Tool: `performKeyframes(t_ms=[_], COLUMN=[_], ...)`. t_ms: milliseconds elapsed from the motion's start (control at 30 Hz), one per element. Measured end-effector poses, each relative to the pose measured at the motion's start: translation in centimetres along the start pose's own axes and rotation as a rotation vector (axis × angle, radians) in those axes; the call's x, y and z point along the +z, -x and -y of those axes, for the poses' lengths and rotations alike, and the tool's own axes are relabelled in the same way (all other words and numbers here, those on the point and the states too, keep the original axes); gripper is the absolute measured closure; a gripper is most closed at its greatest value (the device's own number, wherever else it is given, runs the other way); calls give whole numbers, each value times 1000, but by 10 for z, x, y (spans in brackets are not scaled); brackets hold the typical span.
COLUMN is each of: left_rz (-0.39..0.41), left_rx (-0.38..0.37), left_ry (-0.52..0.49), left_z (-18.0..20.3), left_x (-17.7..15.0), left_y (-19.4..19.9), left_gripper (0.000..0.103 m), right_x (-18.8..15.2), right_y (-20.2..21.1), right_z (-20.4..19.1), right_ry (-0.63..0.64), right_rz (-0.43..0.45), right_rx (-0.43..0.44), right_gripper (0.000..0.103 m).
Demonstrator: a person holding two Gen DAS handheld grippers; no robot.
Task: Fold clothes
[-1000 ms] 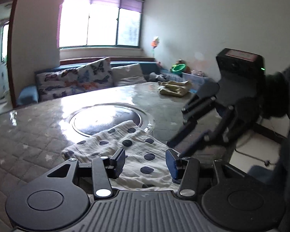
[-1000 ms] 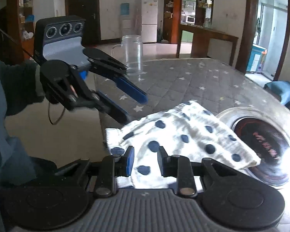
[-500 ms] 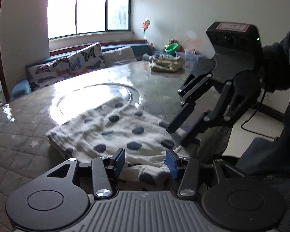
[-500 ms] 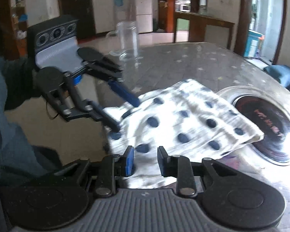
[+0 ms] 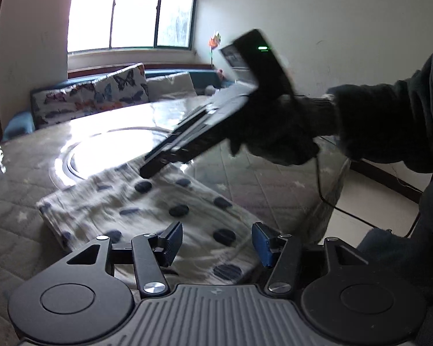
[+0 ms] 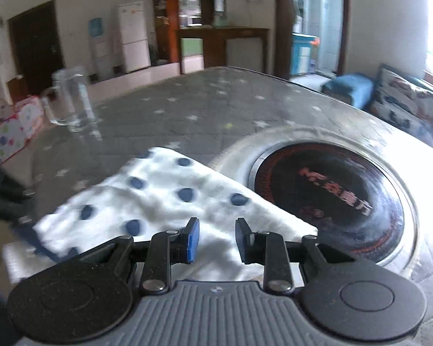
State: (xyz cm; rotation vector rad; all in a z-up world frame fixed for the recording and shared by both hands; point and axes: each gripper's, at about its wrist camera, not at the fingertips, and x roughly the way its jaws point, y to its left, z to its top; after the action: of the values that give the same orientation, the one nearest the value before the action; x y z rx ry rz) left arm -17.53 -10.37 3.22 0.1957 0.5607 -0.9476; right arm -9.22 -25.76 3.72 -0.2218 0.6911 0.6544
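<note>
The polka-dot cloth lay folded just ahead of and below the left gripper, whose empty jaws had just been opening; the right gripper, narrowly parted and empty, hovered over its far edge

The left gripper has black arms, blue pads, silver screws and a grey ribbed base with two round black discs. The right gripper looks the same. Behind it, the person's hand wears a dark glove and a dark fuzzy sleeve. A thin black cable hangs below.
</note>
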Motion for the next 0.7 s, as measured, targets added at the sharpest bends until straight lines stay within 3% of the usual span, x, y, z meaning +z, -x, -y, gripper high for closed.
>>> performKeyframes(t_ms=[133,267,333,500,700], left_rz=[-13,16,39,68,10], left_rx=[12,42,69,178,190], left_ry=[33,67,82,124,160], left_z=[-3,0,3,9,15], left_x=[-4,-9,-11,-23,-42], left_y=[1,19,32,65,74], left_gripper=[44,43,39,33,26], right_x=[-3,-1,1,6,3], right_y=[-10,-5,-2,-8,-19], right_z=[16,26,31,47,63], right_ry=[-49,-72,-80,-129,-210], right_rz=[-11,5,16,13,-3], right_rx=[-52,-90,-102,-90,-69], right_gripper=[76,63,63,58,57])
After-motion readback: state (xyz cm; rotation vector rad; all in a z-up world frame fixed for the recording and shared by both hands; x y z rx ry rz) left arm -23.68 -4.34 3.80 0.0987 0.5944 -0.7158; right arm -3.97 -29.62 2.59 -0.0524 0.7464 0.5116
